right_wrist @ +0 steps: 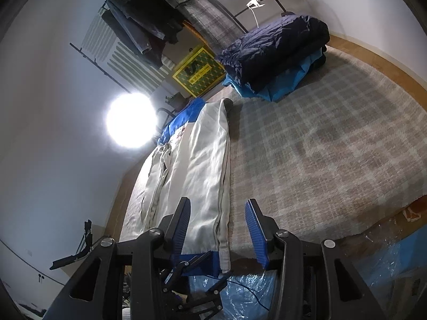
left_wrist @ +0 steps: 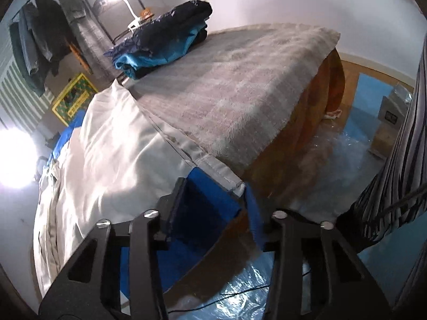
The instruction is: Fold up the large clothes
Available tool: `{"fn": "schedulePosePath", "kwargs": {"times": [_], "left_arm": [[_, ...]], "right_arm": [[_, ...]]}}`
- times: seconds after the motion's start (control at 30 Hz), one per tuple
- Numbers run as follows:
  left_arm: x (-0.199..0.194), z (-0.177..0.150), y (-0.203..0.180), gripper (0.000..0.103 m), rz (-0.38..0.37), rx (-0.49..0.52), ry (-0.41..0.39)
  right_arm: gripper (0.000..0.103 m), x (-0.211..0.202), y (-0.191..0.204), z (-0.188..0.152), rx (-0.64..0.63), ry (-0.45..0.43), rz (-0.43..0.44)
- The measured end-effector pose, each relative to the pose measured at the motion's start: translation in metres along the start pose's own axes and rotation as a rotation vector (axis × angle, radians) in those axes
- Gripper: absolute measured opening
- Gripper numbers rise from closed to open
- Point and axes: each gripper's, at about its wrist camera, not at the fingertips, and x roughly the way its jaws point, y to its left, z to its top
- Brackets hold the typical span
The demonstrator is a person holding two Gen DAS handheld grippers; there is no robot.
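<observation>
Garment: white/grey jacket (right_wrist: 197, 176) w/ blue trim, spread lengthwise on plaid rug (right_wrist: 333, 146), along rug's left edge; blue hem at rug's near edge.
Left claw (left_wrist: 213, 202): released, jaws apart, straddling blue hem corner at rug's near edge; grip on cloth – can't tell.
Right claw (right_wrist: 218, 226): released, jaws wide, above jacket's right seam nr rug's near edge, holding nothing.
Pile: folded dark navy + light-blue clothes (right_wrist: 277, 53) at rug's far end, well apart from jacket.
Beyond rug: hanging dark clothes (right_wrist: 141, 24), yellow-green box (right_wrist: 198, 70).
Below rug's near edge: clear plastic sheeting (right_wrist: 373, 261).
</observation>
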Motion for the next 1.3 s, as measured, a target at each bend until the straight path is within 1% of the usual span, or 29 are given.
{"fn": "schedulePosePath", "kwargs": {"times": [0.03, 0.07, 0.1, 0.13, 0.23, 0.27, 0.33, 0.4, 0.53, 0.67, 0.77, 0.83, 0.9, 0.93, 0.97, 1.0, 1.03, 1.07, 1.13, 1.2, 1.3], "left_arm": [[-0.001, 0.0, 0.005, 0.024, -0.008, -0.014, -0.003], [-0.004, 0.0, 0.012, 0.021, -0.04, -0.052, -0.003], [-0.005, 0.001, 0.022, 0.016, -0.085, -0.109, 0.001], [-0.008, 0.002, 0.04, 0.012, -0.156, -0.208, 0.006], [-0.02, 0.0, 0.079, 0.01, -0.293, -0.427, -0.003], [-0.025, 0.0, 0.088, 0.01, -0.315, -0.472, -0.012], [-0.033, 0.0, 0.1, 0.01, -0.333, -0.531, -0.033], [-0.039, 0.0, 0.106, 0.009, -0.341, -0.564, -0.046], [-0.045, 0.0, 0.113, 0.009, -0.35, -0.601, -0.057], [-0.051, -0.003, 0.12, 0.009, -0.351, -0.632, -0.072], [-0.055, -0.006, 0.124, 0.009, -0.354, -0.654, -0.081], [-0.055, -0.009, 0.126, 0.009, -0.359, -0.668, -0.08], [-0.056, -0.013, 0.126, 0.009, -0.368, -0.685, -0.079], [-0.056, -0.014, 0.126, 0.009, -0.373, -0.691, -0.078], [-0.055, -0.016, 0.127, 0.009, -0.376, -0.697, -0.078], [-0.055, -0.017, 0.128, 0.009, -0.377, -0.702, -0.078], [-0.055, -0.02, 0.13, 0.008, -0.381, -0.712, -0.079], [-0.055, -0.021, 0.132, 0.008, -0.384, -0.723, -0.079], [-0.056, -0.026, 0.138, 0.008, -0.396, -0.75, -0.08], [-0.058, -0.032, 0.145, 0.008, -0.411, -0.787, -0.085], [-0.064, -0.045, 0.155, 0.008, -0.437, -0.84, -0.092]], "right_arm": [[0.046, 0.001, 0.0, 0.001, 0.003, 0.002, 0.0], [0.046, 0.003, 0.0, 0.003, 0.006, 0.006, 0.003], [0.046, 0.005, 0.0, 0.005, 0.002, 0.013, 0.007], [0.046, 0.009, 0.0, 0.008, -0.008, 0.027, 0.014], [0.046, 0.025, 0.001, 0.021, -0.02, 0.063, 0.012], [0.047, 0.034, 0.002, 0.027, -0.027, 0.083, 0.021], [0.052, 0.053, 0.006, 0.038, -0.048, 0.123, 0.035], [0.059, 0.074, 0.01, 0.05, -0.071, 0.156, 0.042], [0.059, 0.126, 0.013, 0.078, -0.081, 0.176, 0.042], [0.059, 0.185, 0.008, 0.104, -0.039, 0.199, 0.032], [0.058, 0.233, 0.002, 0.114, 0.001, 0.229, -0.01], [0.052, 0.256, 0.0, 0.118, 0.011, 0.246, -0.038], [0.039, 0.28, -0.002, 0.121, 0.026, 0.271, -0.065], [0.036, 0.288, -0.002, 0.123, 0.029, 0.283, -0.079], [0.029, 0.297, -0.002, 0.124, 0.032, 0.293, -0.098], [0.014, 0.306, -0.002, 0.124, 0.037, 0.301, -0.115], [0.009, 0.313, -0.002, 0.124, 0.048, 0.311, -0.123], [0.007, 0.318, 0.0, 0.124, 0.061, 0.315, -0.136], [0.005, 0.319, 0.01, 0.126, 0.038, 0.306, -0.167], [0.002, 0.318, 0.034, 0.128, -0.05, 0.296, -0.222], [0.002, 0.315, 0.073, 0.126, -0.173, 0.27, -0.303]]}}
